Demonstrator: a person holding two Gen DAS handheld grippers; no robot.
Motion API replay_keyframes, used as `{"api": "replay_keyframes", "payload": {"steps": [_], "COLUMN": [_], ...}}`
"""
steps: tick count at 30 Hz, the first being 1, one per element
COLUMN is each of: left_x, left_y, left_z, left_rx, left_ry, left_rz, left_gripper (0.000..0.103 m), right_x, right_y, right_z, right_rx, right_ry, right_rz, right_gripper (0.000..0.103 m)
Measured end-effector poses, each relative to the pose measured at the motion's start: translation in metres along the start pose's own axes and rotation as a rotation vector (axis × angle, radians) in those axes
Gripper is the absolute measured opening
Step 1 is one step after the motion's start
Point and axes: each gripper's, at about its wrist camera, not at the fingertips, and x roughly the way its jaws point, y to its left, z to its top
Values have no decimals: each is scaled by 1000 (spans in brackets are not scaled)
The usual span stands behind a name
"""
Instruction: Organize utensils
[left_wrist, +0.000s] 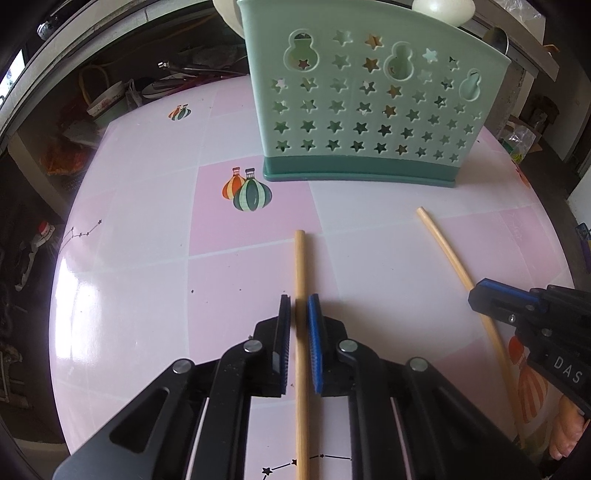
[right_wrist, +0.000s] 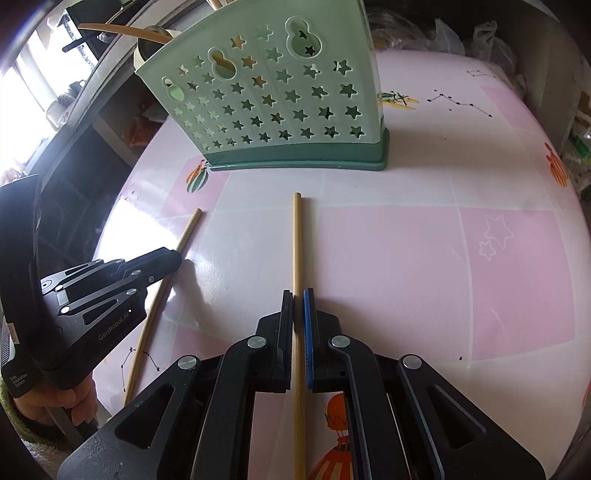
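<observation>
Two wooden chopsticks lie on the pink tiled table in front of a mint-green utensil holder (left_wrist: 365, 107) with star cut-outs, also in the right wrist view (right_wrist: 273, 99). My left gripper (left_wrist: 298, 301) has its jaws closed around the left chopstick (left_wrist: 300, 266), which rests on the table. My right gripper (right_wrist: 297, 295) is shut on the right chopstick (right_wrist: 296, 240). Each gripper shows in the other's view: the right gripper (left_wrist: 480, 295) over its chopstick (left_wrist: 443, 243), the left gripper (right_wrist: 173, 258) over its chopstick (right_wrist: 188, 232).
The table (left_wrist: 147, 221) carries lantern and constellation prints. White bowls (left_wrist: 439, 9) stand behind the holder. Cluttered shelves (left_wrist: 110, 96) lie beyond the table's left edge. Plastic bags (right_wrist: 480, 40) sit at the far right edge.
</observation>
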Motion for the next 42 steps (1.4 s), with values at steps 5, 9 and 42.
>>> {"api": "replay_keyframes", "payload": {"steps": [5,9,42], "left_x": [-1,-1,-1], "left_y": [-3,-6,-6], "left_z": [-1,-1,0], "left_rx": [7,11,8], "left_ry": [-4,-5,-1], "left_rz": [3,4,-2], "left_gripper": [9,9,9], "right_x": [0,0,15], "right_y": [0,0,25], "right_z": [0,0,19], "right_rx": [1,1,-166], "right_ry": [0,0,-41], "right_rz": [1,0,-111], "right_gripper": [4,4,5]}}
